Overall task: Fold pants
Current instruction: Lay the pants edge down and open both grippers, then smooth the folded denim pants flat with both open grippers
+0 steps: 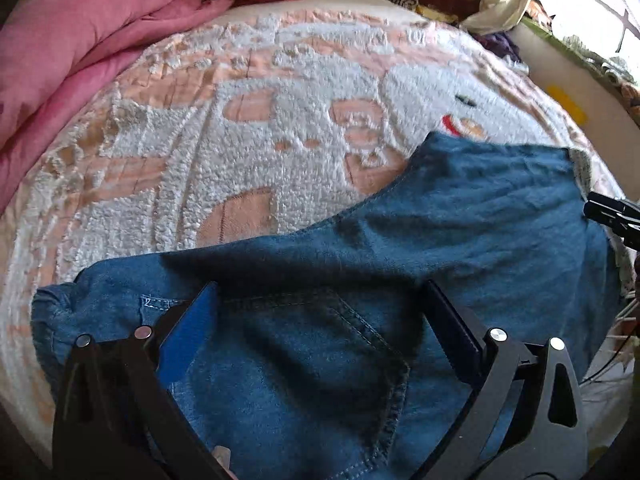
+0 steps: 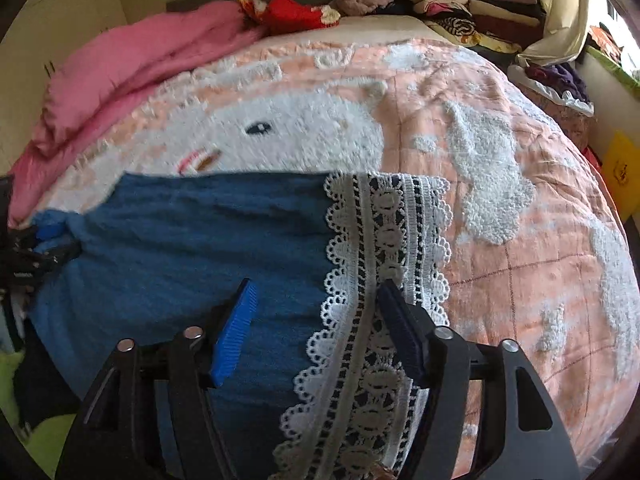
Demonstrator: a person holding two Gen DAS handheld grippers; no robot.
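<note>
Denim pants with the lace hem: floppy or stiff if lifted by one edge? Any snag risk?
Likely floppy: the denim pants lie creased and follow the bedspread beneath. Probably heavier at the waist end, where the stitched pocket adds layers. The lace hem looks openwork, so it could catch on the ribbed pads of the right tongs, which stand open over it.

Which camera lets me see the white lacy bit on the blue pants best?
The right wrist view. There the lace trim runs in full down the leg end of the pants, with its scallops and round motifs clear. The left wrist view shows only a small, blurry sliver of it at the far edge of the denim.
</note>
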